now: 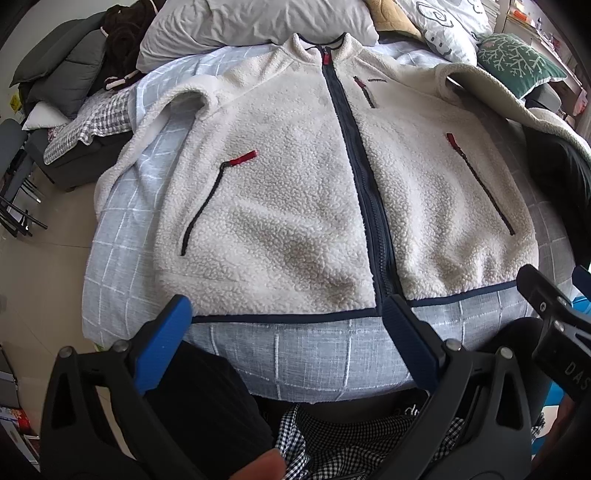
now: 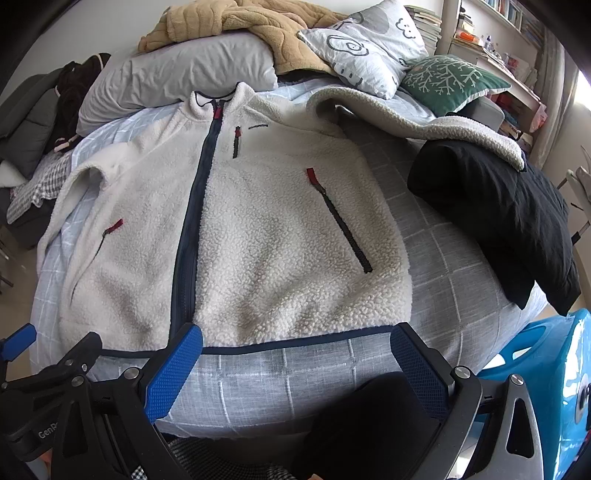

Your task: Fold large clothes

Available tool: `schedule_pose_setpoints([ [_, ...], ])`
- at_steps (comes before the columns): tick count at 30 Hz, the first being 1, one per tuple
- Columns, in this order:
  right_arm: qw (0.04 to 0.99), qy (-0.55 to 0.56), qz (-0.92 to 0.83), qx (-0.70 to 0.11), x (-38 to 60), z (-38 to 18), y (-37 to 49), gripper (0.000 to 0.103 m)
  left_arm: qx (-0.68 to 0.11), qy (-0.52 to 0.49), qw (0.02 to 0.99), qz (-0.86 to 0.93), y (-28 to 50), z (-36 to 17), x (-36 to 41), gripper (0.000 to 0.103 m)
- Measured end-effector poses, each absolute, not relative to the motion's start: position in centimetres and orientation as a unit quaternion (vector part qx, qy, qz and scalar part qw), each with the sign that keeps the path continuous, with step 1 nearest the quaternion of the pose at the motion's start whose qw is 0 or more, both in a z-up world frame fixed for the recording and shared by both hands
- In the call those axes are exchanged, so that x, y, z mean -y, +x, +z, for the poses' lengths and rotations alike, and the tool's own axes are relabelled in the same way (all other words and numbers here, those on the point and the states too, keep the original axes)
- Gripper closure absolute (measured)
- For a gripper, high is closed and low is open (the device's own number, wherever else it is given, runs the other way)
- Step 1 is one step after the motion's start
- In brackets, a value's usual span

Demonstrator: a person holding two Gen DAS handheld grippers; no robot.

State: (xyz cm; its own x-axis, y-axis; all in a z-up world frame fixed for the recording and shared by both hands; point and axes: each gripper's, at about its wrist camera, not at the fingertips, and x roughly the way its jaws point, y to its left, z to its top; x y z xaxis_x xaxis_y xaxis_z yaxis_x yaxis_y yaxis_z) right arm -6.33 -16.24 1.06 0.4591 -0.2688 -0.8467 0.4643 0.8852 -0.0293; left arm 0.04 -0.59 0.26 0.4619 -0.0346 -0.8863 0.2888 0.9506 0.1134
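Note:
A cream fleece jacket [image 1: 295, 192] with a navy zip, navy hem and red pocket tabs lies flat, front up, on the blue checked bed [image 1: 314, 354]. It also shows in the right wrist view [image 2: 258, 229]. Its left sleeve hangs over the bed's left side; the right sleeve [image 2: 406, 114] stretches back toward a black garment. My left gripper [image 1: 288, 317] is open and empty, just short of the hem at its left half. My right gripper [image 2: 295, 343] is open and empty at the hem's right half, and shows at the right edge of the left wrist view [image 1: 546, 295].
A black garment [image 2: 498, 214] lies on the bed's right side. Grey pillow [image 2: 177, 81], tan blanket [image 2: 240, 26], patterned pillow and green cushion [image 2: 450, 81] sit at the head. A blue plastic stool [image 2: 546, 369] stands at right. A dark chair with clothes [image 1: 66, 74] stands left.

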Motion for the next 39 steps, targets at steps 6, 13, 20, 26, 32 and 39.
schedule_pose_setpoints([
  [6, 0.848, 0.104, -0.217, -0.472, 16.22, 1.01, -6.30, 0.000, -0.509, 0.123, 0.847, -0.094, 0.04, 0.15, 0.53, 0.001],
  [13, 0.848, 0.101, -0.217, -0.472, 16.11, 1.17, -6.34, 0.000, -0.511, 0.117, 0.847, -0.091, 0.30, -0.05, 0.02, 0.001],
  [20, 0.848, 0.103, -0.216, -0.473, 15.99, 1.17, -6.36, 0.000, -0.509, 0.116, 0.848, -0.091, 0.38, 0.10, -0.21, 0.001],
  [26, 0.847, 0.106, -0.218, -0.472, 16.07, 1.22, -6.29, 0.000, -0.509, 0.116, 0.848, -0.090, 0.34, 0.17, -0.18, 0.001],
  [32, 0.848, 0.105, -0.223, -0.469, 16.14, 1.21, -6.27, 0.000, -0.501, 0.115, 0.853, -0.088, 0.20, 0.44, -0.26, 0.001],
  [39, 0.853, 0.108, -0.218, -0.462, 16.49, 1.13, -6.01, 0.000, -0.470, 0.119, 0.868, -0.107, 0.21, 0.76, -0.32, 0.001],
])
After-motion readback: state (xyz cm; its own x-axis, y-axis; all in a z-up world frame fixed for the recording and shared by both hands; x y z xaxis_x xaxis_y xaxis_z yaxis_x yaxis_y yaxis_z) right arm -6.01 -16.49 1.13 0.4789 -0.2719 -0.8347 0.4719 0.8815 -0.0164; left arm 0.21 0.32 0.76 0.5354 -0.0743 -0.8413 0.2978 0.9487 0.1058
